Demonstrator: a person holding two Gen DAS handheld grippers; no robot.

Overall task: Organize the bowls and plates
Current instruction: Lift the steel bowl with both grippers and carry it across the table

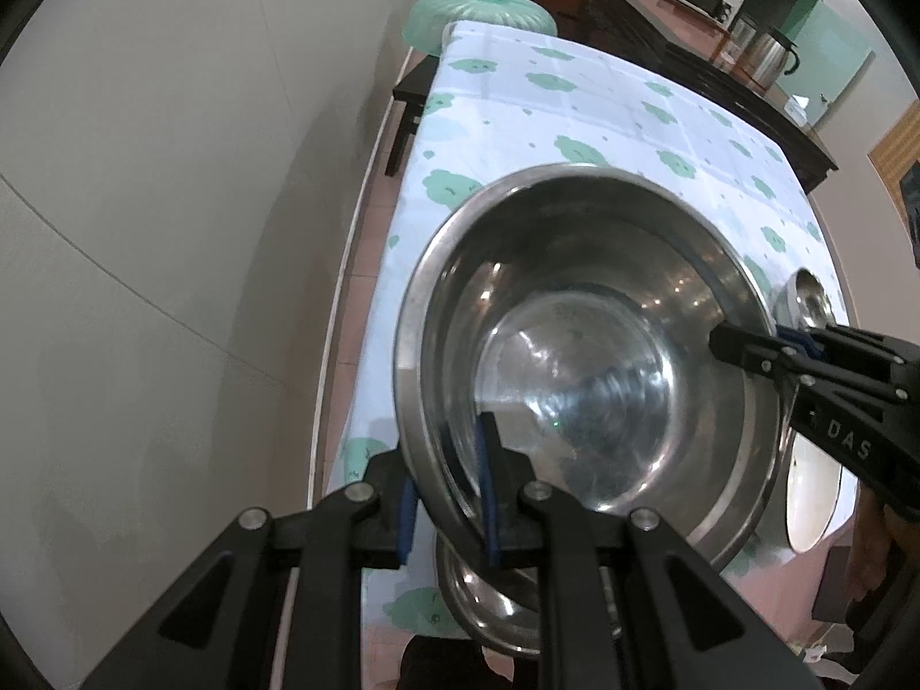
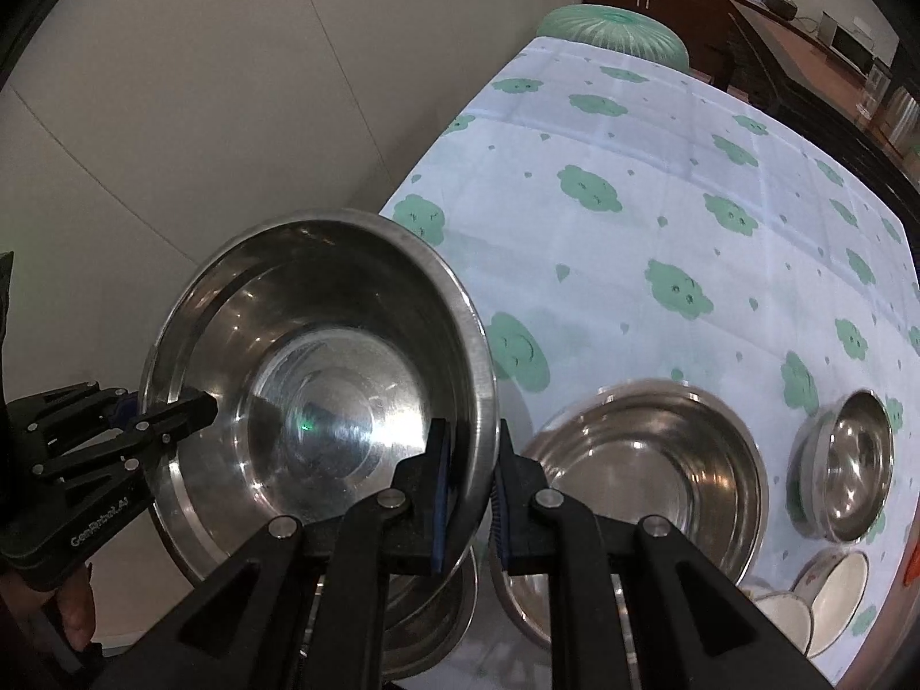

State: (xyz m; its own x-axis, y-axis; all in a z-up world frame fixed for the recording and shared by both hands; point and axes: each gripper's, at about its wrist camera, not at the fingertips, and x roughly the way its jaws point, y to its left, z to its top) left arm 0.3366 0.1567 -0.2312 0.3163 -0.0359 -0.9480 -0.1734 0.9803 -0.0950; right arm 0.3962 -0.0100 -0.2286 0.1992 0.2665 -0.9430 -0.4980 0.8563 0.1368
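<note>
Big bowl point(image 1: 598, 356): polished steel, round, deep, with a flat rolled rim; it fills the centre of the left view and the lower left of the right view point(image 2: 322, 385), tilted and lifted off the table.
Left gripper point(image 1: 448, 494): black, with blue pads; its jaws are clamped on the bowl's near rim, one finger inside and one outside. In the right view it enters from the left edge point(image 2: 172, 414).
Right gripper point(image 2: 468, 494): same build, jaws clamped over the opposite rim; in the left view it reaches in from the right edge point(image 1: 747, 345).
Second bowl point(image 2: 644, 460): steel, wide, upright on the cloth at lower centre right, just beside the right gripper.
Small bowl point(image 2: 845, 460): steel, shiny, tilted, near the right edge.
White dishes point(image 2: 828, 592): glazed, leaning together at the lower right corner.
Lower bowl point(image 1: 494, 604): steel, directly beneath the held one at the table's near edge.
Tablecloth point(image 2: 661, 172): pale blue, smooth, printed with green clouds; the far half lies bare.
Wall point(image 1: 172, 230): plain grey, close along the table's left edge.
Stool point(image 1: 477, 11): green ribbed plastic, at the table's far end.
</note>
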